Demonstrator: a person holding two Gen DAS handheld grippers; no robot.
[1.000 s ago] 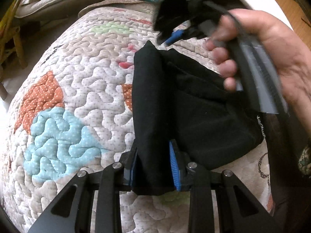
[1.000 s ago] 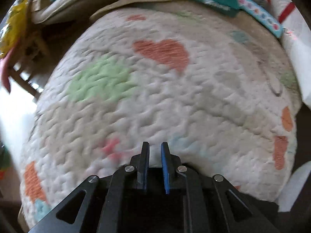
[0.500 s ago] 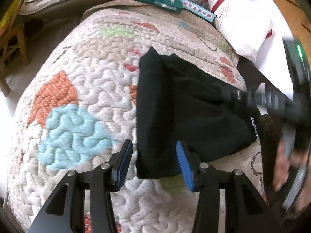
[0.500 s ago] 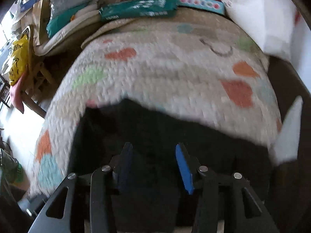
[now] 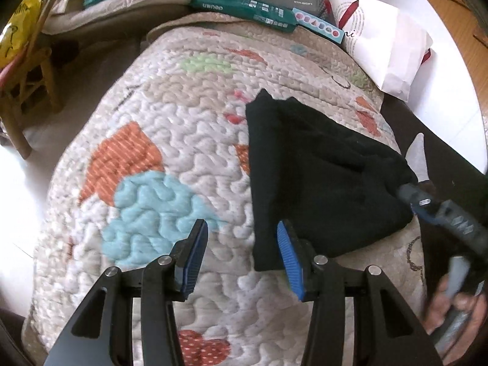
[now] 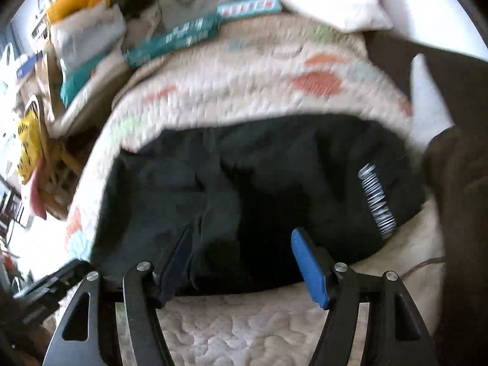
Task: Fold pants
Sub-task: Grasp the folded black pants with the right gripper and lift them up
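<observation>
The black pants (image 5: 317, 180) lie folded in a compact bundle on the quilted bedspread (image 5: 170, 140), right of middle in the left wrist view. In the right wrist view the pants (image 6: 268, 189) fill the middle, with a white printed logo (image 6: 376, 198) at their right. My left gripper (image 5: 242, 244) is open and empty, just off the bundle's near left corner. My right gripper (image 6: 241, 251) is open and empty at the bundle's near edge. It also shows in the left wrist view (image 5: 427, 201), held by a hand at the bundle's right end.
A green package (image 5: 244, 9) and a white paper bag (image 5: 381, 36) lie at the bed's far edge. A wooden chair (image 5: 27, 85) with a yellow bag stands at the left. A dark frame (image 5: 433, 152) borders the bed's right side.
My left gripper let go of the pants, opened and drew back left. My right gripper opened too and swung from the far end to the bundle's right side. The pants now lie flat.
</observation>
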